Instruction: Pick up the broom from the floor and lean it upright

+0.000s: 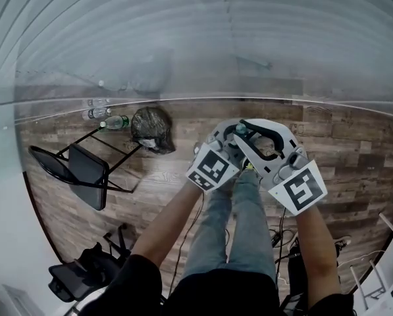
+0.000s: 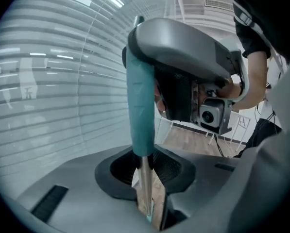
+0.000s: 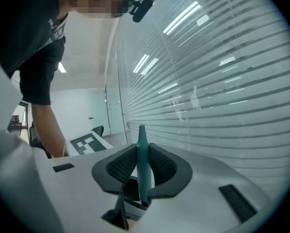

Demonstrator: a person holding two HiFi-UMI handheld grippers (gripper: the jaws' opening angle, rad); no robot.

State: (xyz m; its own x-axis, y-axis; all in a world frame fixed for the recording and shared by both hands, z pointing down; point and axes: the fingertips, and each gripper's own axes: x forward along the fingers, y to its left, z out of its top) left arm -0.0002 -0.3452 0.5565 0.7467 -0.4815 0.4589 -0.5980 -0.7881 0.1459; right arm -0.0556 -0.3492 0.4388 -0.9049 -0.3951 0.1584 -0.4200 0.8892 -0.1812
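The broom [image 2: 140, 110] was off the floor [image 1: 354, 143]. Its teal-sleeved handle stood nearly upright between the two grippers, which were held close together above the person's jeans-clad legs [image 1: 239, 216]. The left gripper [image 2: 148, 178] was clamped on the bare metal shaft just below the teal sleeve. The right gripper [image 3: 142, 171] had its ribbed pads closed against both sides of the sleeve's tapered top end. In the head view only a small teal patch of the handle showed between the grippers, and the brush end was hidden. Each gripper's cube bore black-and-white square markers [image 1: 214, 168], which were patterns rather than letters. Near the floor's far-left edge, by the striped wall [image 1: 183, 31], were a black folding chair [image 1: 78, 170] and some clear bottles [image 1: 110, 120], one with a green label too small to read. Just beside the bottles sat a dark crumpled bag [image 1: 151, 129].
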